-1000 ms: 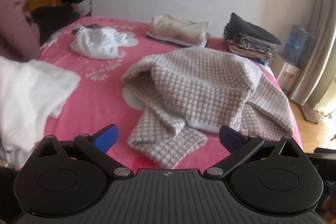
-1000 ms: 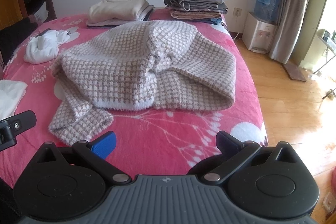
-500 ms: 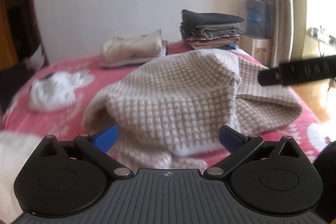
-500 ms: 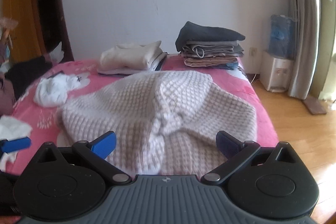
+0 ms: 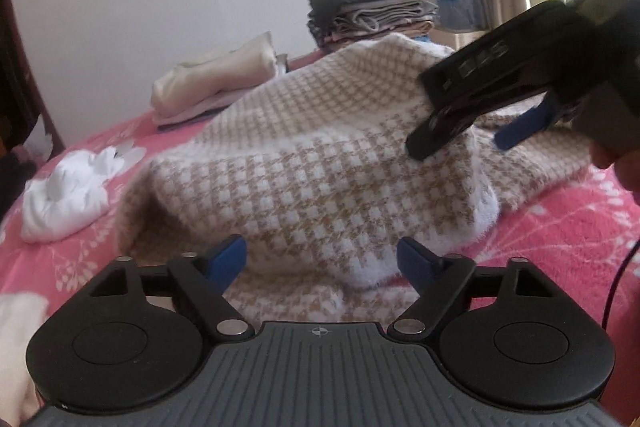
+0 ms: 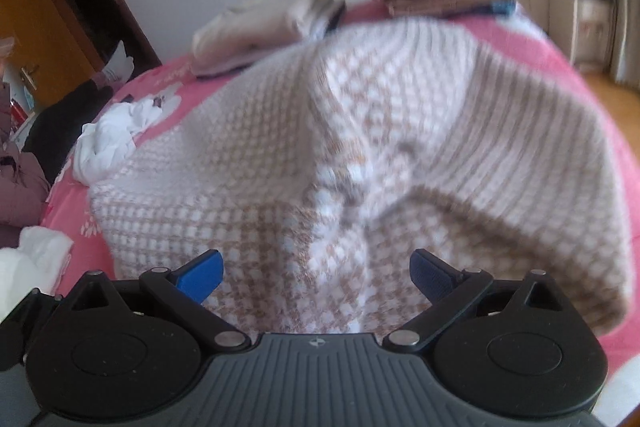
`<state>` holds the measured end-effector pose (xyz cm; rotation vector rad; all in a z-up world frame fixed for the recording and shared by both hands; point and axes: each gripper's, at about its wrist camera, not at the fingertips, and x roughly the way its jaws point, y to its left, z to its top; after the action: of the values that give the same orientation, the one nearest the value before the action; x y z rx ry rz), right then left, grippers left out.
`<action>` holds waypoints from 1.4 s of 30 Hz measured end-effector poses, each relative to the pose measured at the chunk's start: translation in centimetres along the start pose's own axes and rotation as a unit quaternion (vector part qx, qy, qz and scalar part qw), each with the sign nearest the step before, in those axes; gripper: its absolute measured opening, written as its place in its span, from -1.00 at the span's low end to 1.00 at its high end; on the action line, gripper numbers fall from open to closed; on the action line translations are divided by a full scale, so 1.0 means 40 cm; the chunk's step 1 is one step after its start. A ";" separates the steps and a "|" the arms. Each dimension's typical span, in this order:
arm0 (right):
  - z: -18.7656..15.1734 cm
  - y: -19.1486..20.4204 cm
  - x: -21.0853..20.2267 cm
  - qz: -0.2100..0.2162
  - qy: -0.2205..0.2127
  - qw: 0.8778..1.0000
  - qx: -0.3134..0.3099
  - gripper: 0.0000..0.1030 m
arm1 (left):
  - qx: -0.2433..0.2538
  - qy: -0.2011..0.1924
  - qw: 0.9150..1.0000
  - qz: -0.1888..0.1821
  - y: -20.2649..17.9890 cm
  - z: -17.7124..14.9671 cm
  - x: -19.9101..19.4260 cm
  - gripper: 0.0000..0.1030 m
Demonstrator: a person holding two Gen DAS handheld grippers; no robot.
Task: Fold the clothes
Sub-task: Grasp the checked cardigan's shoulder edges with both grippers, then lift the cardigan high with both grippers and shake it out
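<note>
A checked sweater (image 5: 304, 163) lies rumpled mid-frame on the pink bed (image 5: 560, 227). The left gripper (image 5: 322, 261) and the right gripper (image 6: 316, 273) have just been closing but stand wide, gripping nothing, sweater cloth lying between their tips.

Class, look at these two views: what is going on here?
A person holds two grippers over a crumpled houndstooth sweater on a pink bed. The left gripper and right gripper are at its near edge, jaws just closing slightly, nothing gripped yet. Folded stacks wait behind.
</note>
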<state>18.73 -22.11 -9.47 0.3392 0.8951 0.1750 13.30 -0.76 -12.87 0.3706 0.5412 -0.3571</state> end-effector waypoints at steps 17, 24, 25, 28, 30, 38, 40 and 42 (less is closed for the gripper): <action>-0.003 -0.026 0.061 0.063 0.069 0.995 0.041 0.37 | 0.025 -0.013 0.999 0.020 -0.023 -0.011 0.008 0.61; 0.011 -0.052 0.046 0.178 0.065 0.976 0.109 -0.08 | 0.008 -0.031 0.999 0.021 -0.010 -0.004 -0.002 0.77; 0.017 -0.055 0.040 0.194 0.059 0.972 0.117 -0.08 | 0.005 -0.036 0.999 0.022 -0.007 -0.003 -0.006 0.82; 0.045 -0.067 0.032 0.229 0.046 0.961 0.148 -0.08 | -0.003 -0.044 0.999 0.031 0.001 0.003 -0.009 0.82; 0.069 -0.077 0.034 0.250 0.038 0.952 0.173 -0.07 | -0.019 -0.042 0.998 0.036 0.014 0.007 -0.008 0.82; 0.164 -0.120 0.088 0.342 0.010 0.902 0.265 -0.07 | -0.055 -0.035 0.996 0.054 0.043 0.023 0.011 0.82; 0.188 -0.118 0.116 0.366 0.010 0.888 0.280 -0.07 | -0.039 -0.032 0.997 0.063 0.032 0.031 0.030 0.82; 0.211 -0.116 0.143 0.388 0.010 0.873 0.294 -0.06 | -0.020 -0.031 0.996 0.080 0.022 0.039 0.053 0.83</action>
<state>28.96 -26.60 -10.46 1.2721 0.7752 0.6540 16.07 -1.14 -12.58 0.3612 0.4537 -0.2031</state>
